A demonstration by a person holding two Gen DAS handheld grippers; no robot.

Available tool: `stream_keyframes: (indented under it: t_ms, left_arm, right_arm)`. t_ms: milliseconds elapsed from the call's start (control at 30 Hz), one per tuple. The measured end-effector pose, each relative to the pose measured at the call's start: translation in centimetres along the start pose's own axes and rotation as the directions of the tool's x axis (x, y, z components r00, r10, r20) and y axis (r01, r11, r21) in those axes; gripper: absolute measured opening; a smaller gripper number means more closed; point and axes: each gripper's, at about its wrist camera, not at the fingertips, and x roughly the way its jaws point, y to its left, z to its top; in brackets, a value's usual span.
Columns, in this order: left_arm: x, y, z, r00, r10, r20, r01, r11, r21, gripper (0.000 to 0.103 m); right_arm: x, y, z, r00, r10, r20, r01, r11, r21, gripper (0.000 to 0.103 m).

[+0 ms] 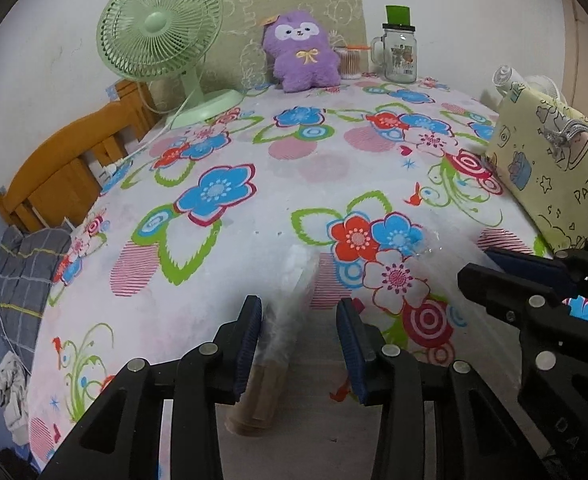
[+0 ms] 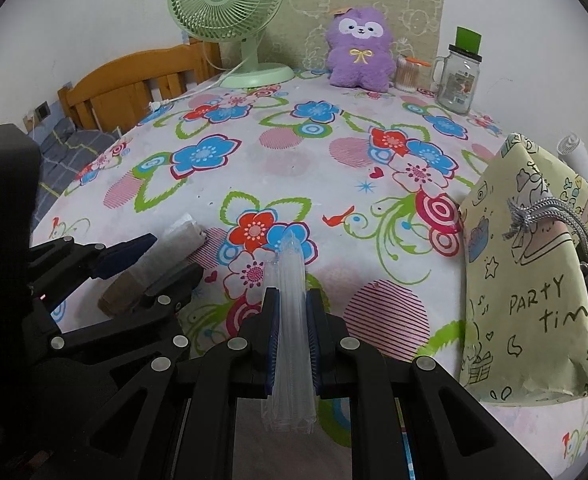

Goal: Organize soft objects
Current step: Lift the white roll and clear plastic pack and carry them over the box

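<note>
A purple plush toy point(image 1: 301, 52) point(image 2: 359, 50) sits upright at the far edge of the floral-clothed table point(image 1: 254, 208). My left gripper point(image 1: 299, 340) is open, its jaws on either side of a clear-wrapped beige roll point(image 1: 272, 344) that lies at the near table edge; the roll also shows in the right wrist view point(image 2: 174, 240). My right gripper point(image 2: 292, 320) is shut on a clear plastic packet point(image 2: 292, 300) that sticks out forward over the table. A yellow "party time" gift bag point(image 1: 553, 176) point(image 2: 529, 280) stands at the right.
A green desk fan point(image 1: 162, 40) point(image 2: 230, 8) stands at the back left with its white cord trailing off the table. A glass mug jar point(image 1: 399, 52) point(image 2: 459, 80) and a cotton-swab jar point(image 1: 349, 62) stand at the back right. A wooden bed frame point(image 1: 66, 160) is left.
</note>
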Motion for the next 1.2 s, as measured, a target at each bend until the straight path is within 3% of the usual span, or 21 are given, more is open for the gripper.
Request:
stream_keyframes:
  t_ms: [100,200,1200]
  left_arm:
    - [0.0,-0.2,0.0,1.000,-0.028,-0.009,0.028,1.000,0.003,0.019]
    - [-0.4,-0.5,0.0,0.999,-0.050,0.000,0.050,0.999,0.005,0.013]
    - [-8.5,-5.3,4.3,0.983,-0.085,0.160,0.077,0.995,0.055,0.013]
  right_arm:
    - [0.1,0.1,0.0,1.000,-0.001,-0.004,0.001,1.000,0.000,0.016]
    - [0.1,0.1,0.1,1.000,-0.003,-0.002,0.003,1.000,-0.001,0.016]
    - [-9.1,-4.3,1.2,0.985,-0.066,0.158,0.061,0.997,0.038,0.016]
